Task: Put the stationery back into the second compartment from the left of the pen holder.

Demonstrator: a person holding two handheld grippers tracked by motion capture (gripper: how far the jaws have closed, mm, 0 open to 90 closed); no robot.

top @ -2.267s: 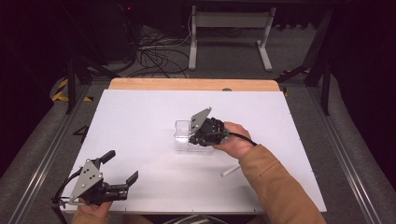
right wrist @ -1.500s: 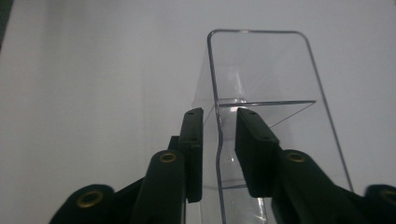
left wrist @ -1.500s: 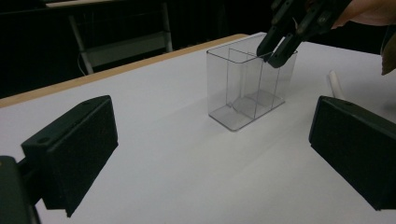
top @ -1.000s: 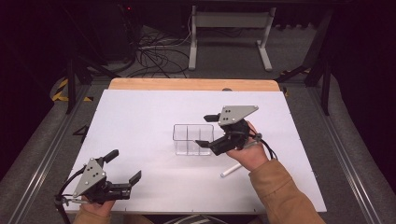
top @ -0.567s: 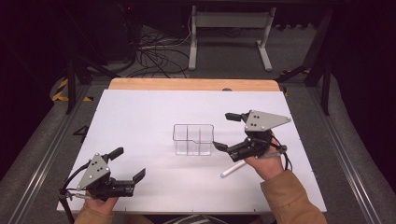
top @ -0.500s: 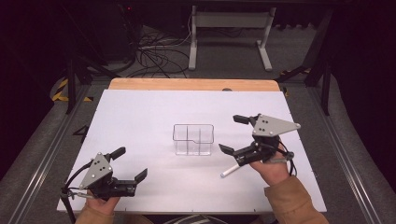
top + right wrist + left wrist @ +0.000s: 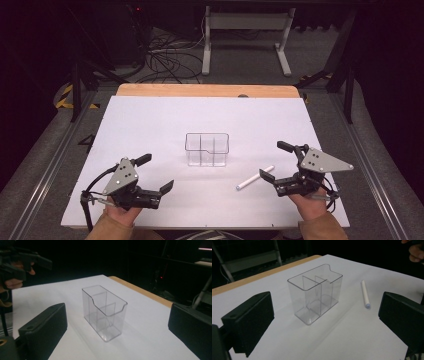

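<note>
Dark room, grey floor (image 7: 40, 165), tangled cables (image 7: 165, 50), white desk frame (image 7: 245, 30), white-topped table (image 7: 150, 120)

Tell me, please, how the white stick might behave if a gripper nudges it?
The stick looks round and lies flat on the table, so it would probably roll. It seems thin and rigid, likely light. If it is chalk, it may snap under a hard squeeze.

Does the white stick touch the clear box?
Apart. In the high view, bare white table lies between the stick and the box; the left gripper view shows the same gap.
</note>
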